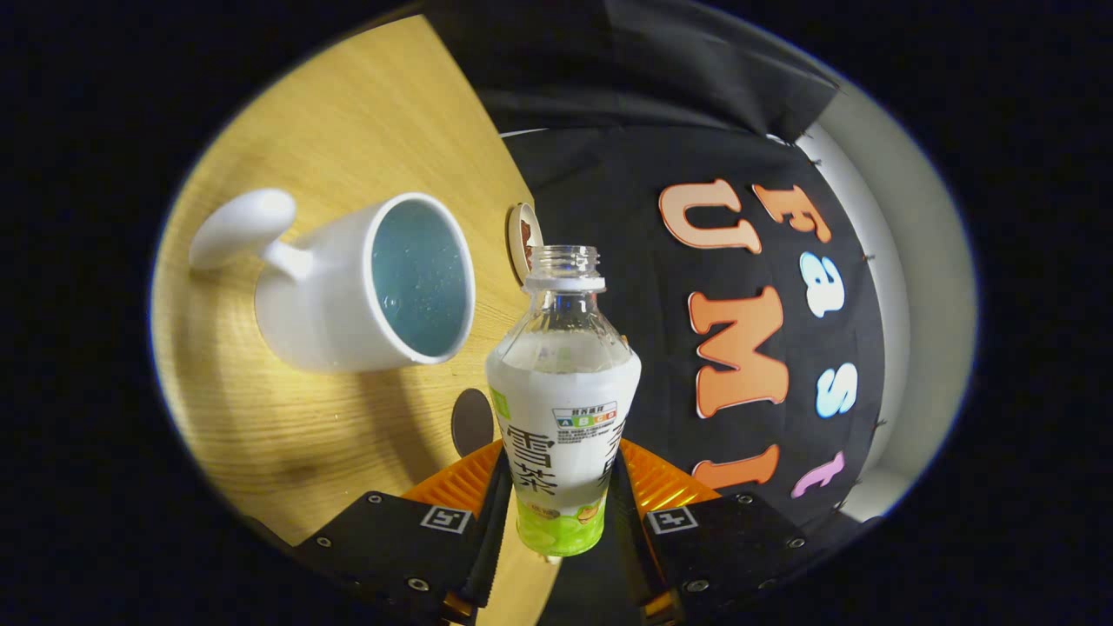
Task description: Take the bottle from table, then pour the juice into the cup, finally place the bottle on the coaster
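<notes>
The tool [561,513] is closed on the lower body of the bottle [563,409], one finger pressing on each side of it. The bottle has no cap, and its mouth points beyond the fingers. The white cup [365,287] stands on the wooden table [287,435], just beside the bottle's neck, its opening turned toward the bottle. The view is rolled, so I judge that the pouring step is in hand. Inside the cup there seems to be liquid with small bubbles.

To do this step well, the bottle's mouth should come over the rim of the cup before more tilt is added, and the tilt should grow slowly. The grip is low on the bottle, so a firm squeeze will help against slipping. A small round thing [524,239], perhaps the coaster, lies beyond the cup; I cannot tell for sure.
</notes>
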